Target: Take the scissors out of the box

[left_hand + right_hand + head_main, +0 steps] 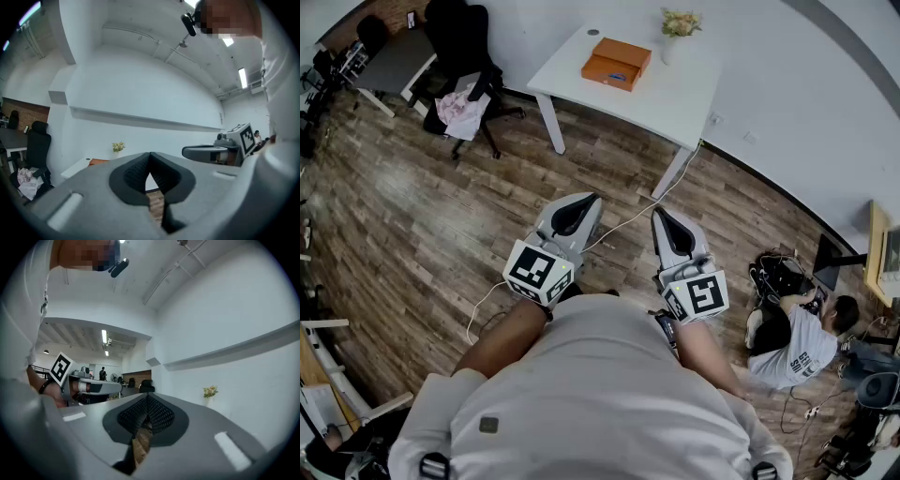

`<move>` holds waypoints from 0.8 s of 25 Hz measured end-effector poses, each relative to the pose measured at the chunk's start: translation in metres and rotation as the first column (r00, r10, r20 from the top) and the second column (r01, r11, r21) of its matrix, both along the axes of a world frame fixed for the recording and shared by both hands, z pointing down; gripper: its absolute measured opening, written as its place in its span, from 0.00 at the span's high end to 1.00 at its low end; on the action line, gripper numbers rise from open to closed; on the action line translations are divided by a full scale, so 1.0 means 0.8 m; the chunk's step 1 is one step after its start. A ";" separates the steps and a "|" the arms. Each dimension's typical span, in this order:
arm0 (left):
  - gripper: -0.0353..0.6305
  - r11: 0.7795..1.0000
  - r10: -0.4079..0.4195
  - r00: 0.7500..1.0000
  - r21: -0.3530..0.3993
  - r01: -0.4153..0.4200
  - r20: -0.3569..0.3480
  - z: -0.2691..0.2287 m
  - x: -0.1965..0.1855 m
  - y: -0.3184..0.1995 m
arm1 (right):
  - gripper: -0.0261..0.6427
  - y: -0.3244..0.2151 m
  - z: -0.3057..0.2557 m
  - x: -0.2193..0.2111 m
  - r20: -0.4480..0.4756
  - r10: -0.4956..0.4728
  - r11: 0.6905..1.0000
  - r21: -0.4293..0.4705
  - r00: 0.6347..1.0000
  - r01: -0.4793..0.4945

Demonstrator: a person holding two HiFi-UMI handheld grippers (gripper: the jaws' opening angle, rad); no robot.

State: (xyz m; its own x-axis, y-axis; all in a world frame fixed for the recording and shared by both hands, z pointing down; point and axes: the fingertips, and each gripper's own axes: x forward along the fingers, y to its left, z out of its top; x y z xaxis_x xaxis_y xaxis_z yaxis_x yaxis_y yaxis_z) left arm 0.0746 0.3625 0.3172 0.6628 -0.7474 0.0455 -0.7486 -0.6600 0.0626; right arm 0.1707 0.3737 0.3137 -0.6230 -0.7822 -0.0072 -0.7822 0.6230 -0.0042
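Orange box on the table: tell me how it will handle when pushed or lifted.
The orange box lies flat and low on the white table, so it should slide rather than tip. Its crisp edges suggest stiff card, probably light. The flower vase stands close; a push that way might topple it.

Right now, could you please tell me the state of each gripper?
Left gripper: closed, jaws together, holding nothing.
Right gripper: closed, jaws together, holding nothing.
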 end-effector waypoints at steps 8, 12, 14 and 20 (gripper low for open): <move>0.94 1.000 0.006 1.000 -0.002 -0.006 -0.005 0.000 -0.010 -0.002 | 0.95 -0.003 -0.002 -0.009 0.000 0.004 1.000 -0.001 1.000 -0.004; 0.94 1.000 0.008 1.000 -0.004 -0.008 -0.010 0.001 -0.017 -0.010 | 0.95 -0.008 -0.004 -0.017 0.005 -0.001 1.000 0.006 1.000 0.001; 0.94 1.000 0.008 1.000 -0.005 -0.008 -0.013 0.002 -0.024 -0.014 | 0.95 -0.012 -0.005 -0.025 0.008 -0.007 1.000 0.011 1.000 0.007; 0.94 1.000 0.012 1.000 -0.009 -0.012 -0.025 0.005 -0.051 -0.031 | 0.95 -0.029 0.000 -0.053 -0.006 -0.007 1.000 -0.010 1.000 0.007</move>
State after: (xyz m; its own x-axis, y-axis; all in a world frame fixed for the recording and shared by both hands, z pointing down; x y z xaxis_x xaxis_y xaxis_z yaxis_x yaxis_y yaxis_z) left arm 0.0338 0.3378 0.3215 0.6726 -0.7391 0.0359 -0.7389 -0.6681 0.0875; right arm 0.1281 0.3505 0.3135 -0.6284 -0.7778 0.0043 -0.7779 0.6284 -0.0054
